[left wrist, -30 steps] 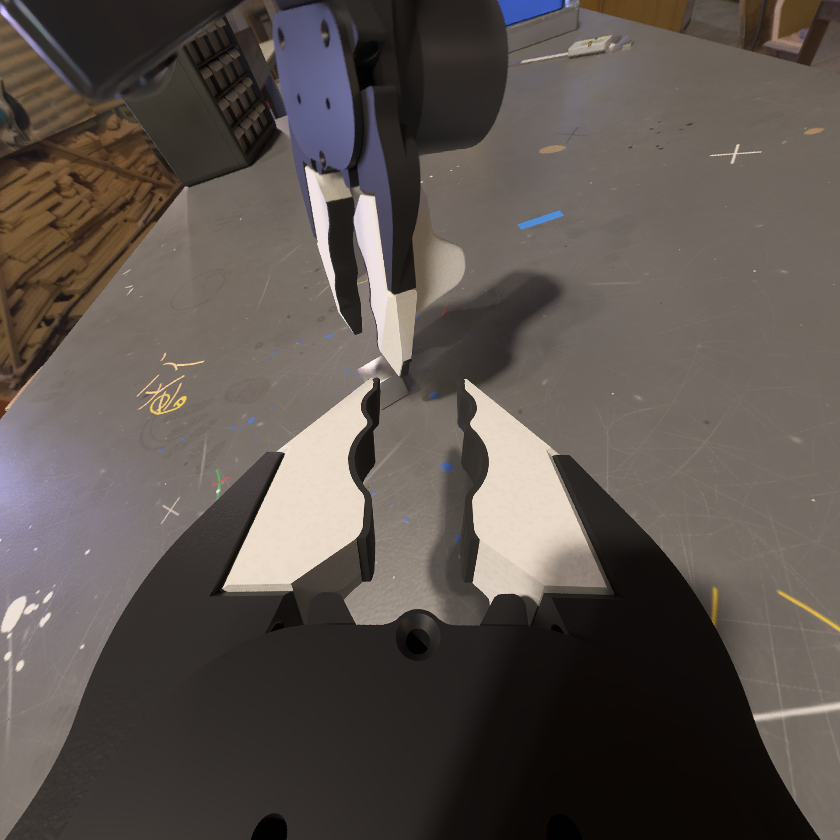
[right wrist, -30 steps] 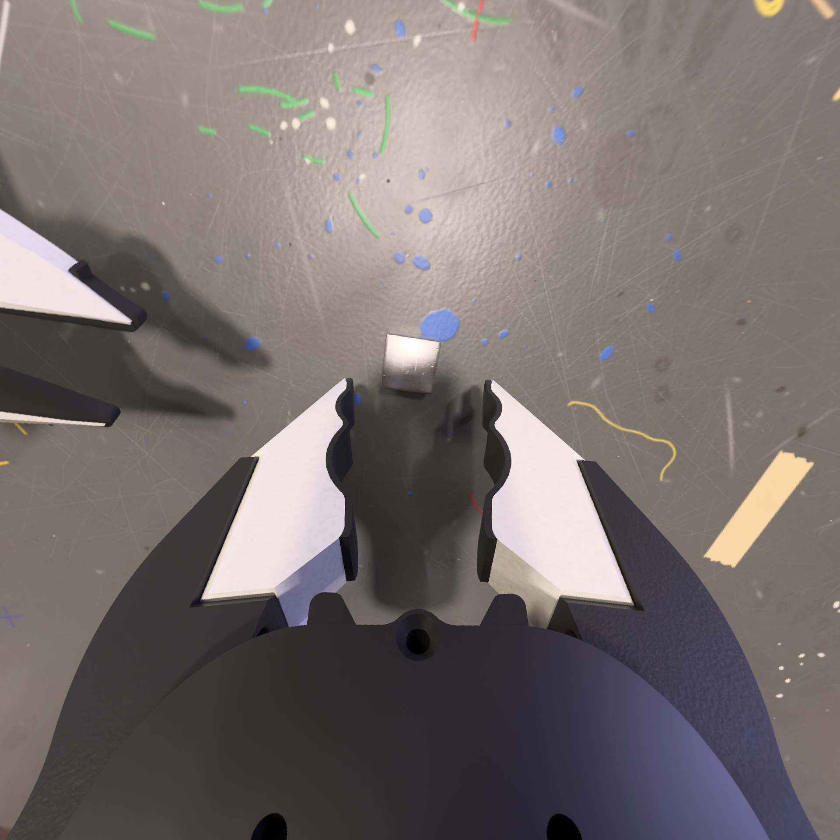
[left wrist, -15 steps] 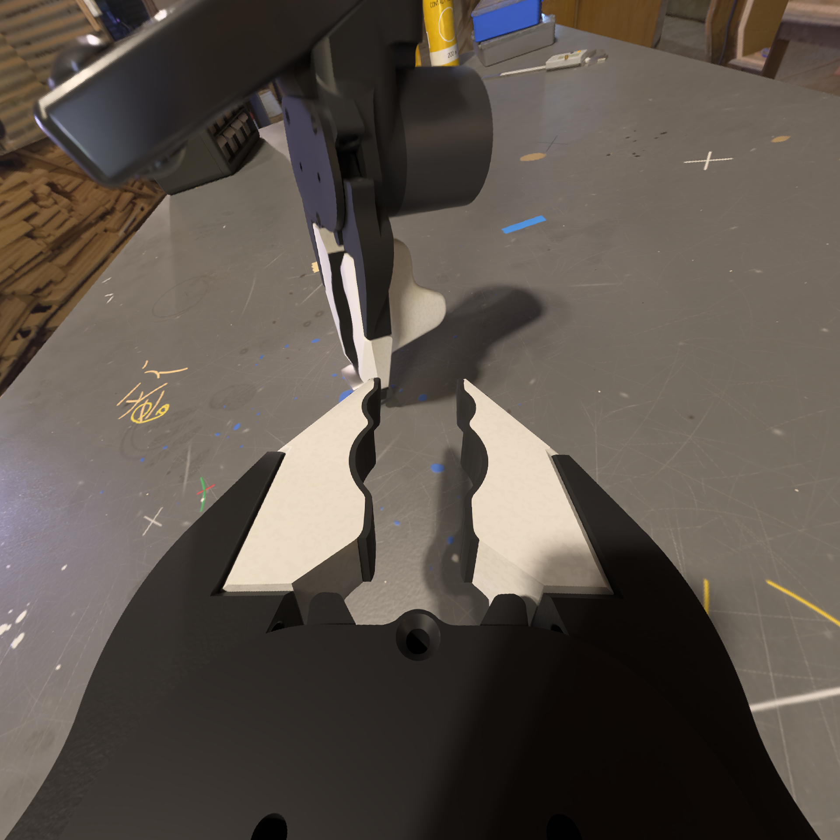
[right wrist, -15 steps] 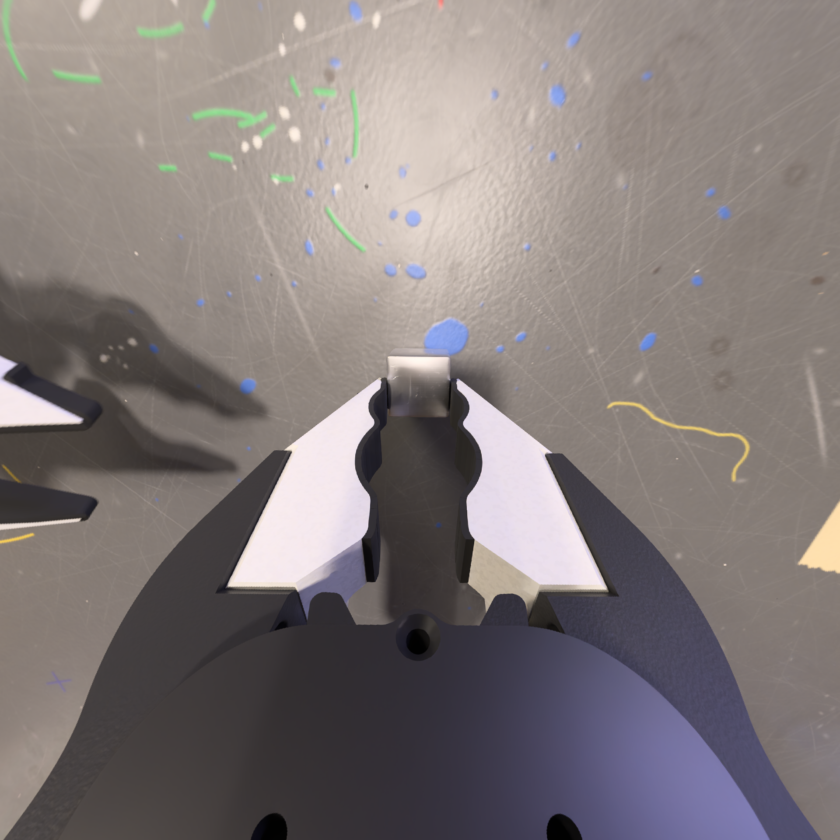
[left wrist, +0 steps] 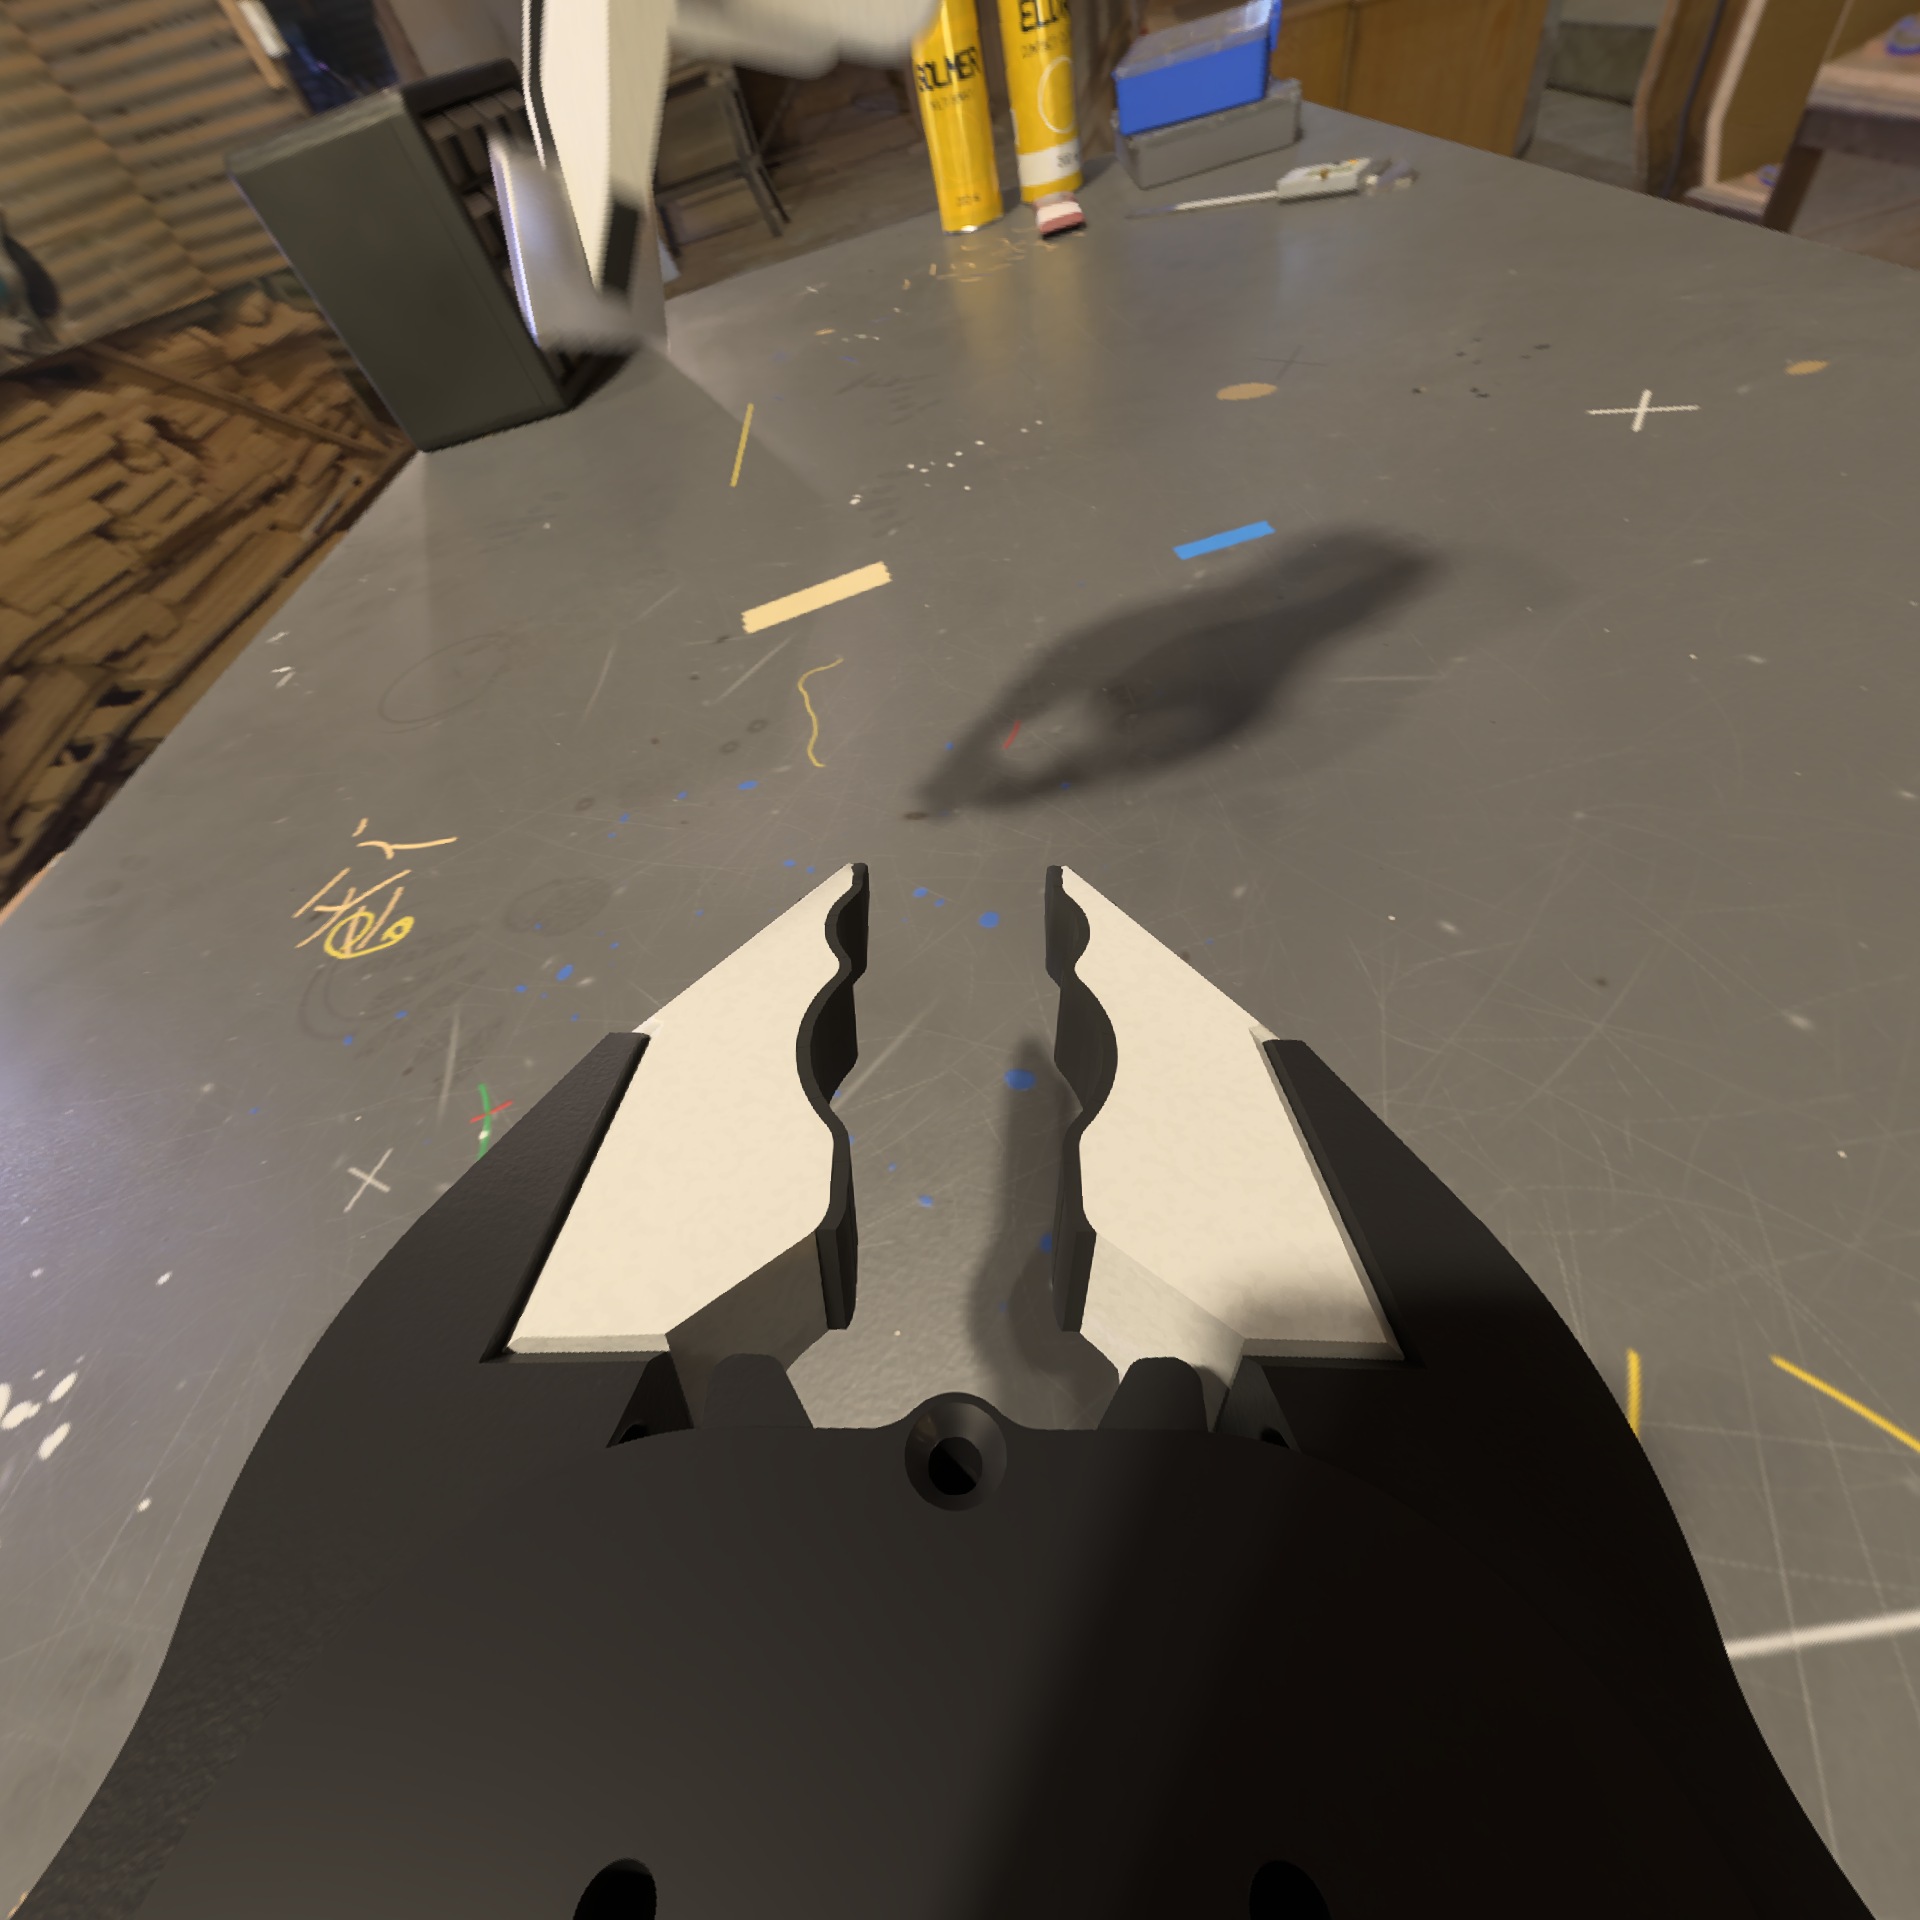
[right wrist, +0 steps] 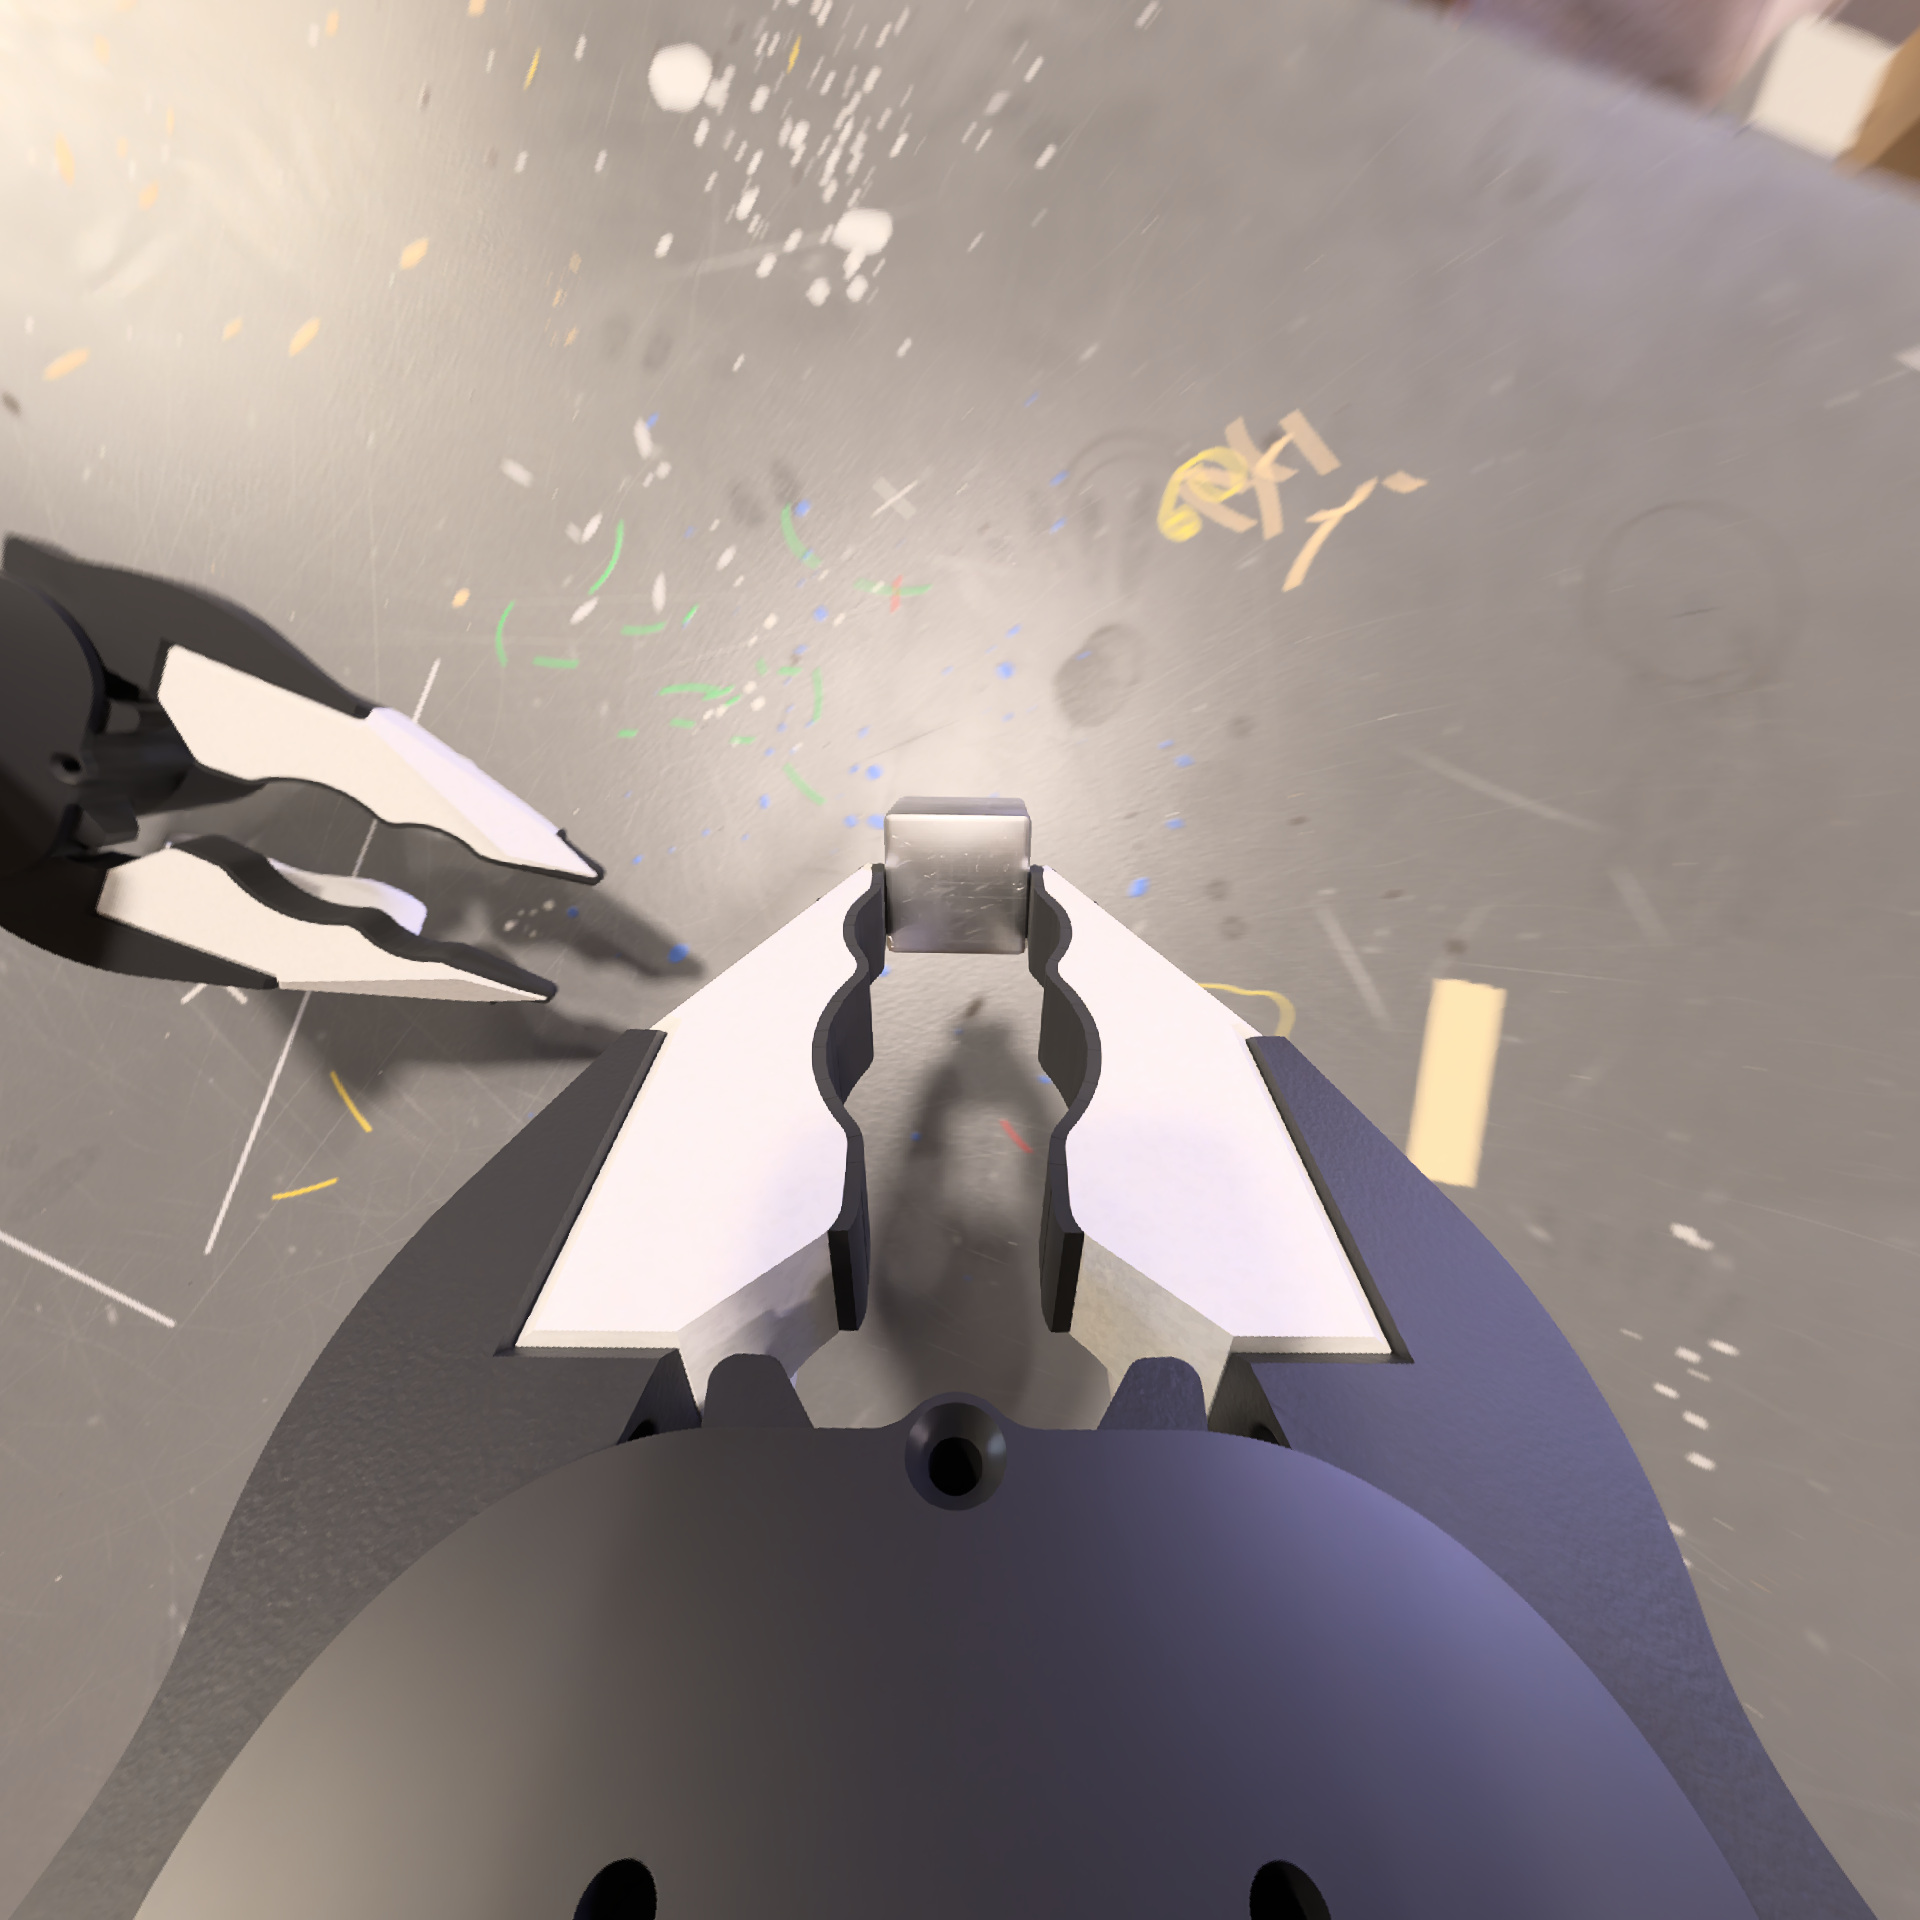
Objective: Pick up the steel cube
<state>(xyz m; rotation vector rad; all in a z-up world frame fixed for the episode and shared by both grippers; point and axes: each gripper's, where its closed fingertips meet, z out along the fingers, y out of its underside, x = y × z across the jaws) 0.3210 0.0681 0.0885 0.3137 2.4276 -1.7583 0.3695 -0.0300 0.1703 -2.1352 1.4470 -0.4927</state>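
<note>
The steel cube (right wrist: 956, 878) is small, shiny and scratched. My right gripper (right wrist: 954, 883) is shut on it at the fingertips and holds it well above the grey table (right wrist: 1558, 727). In the left wrist view the right gripper (left wrist: 587, 177) shows blurred at the top left, high above the table, with the cube (left wrist: 621, 247) between its tips. My left gripper (left wrist: 954, 883) is open and empty, low over the table. It also shows in the right wrist view (right wrist: 561, 935) at the left, below and apart from the cube.
The grey table (left wrist: 1351, 935) carries paint flecks, a beige tape strip (left wrist: 816, 597) and a blue one (left wrist: 1223, 539). A dark drawer cabinet (left wrist: 416, 270), two yellow cans (left wrist: 997, 104) and a blue-lidded box (left wrist: 1205, 114) stand at the far edge. The table's left edge drops off.
The right gripper closed on the cube and rose with it from the table. It left the space in front of my left gripper, which has kept still and open.
</note>
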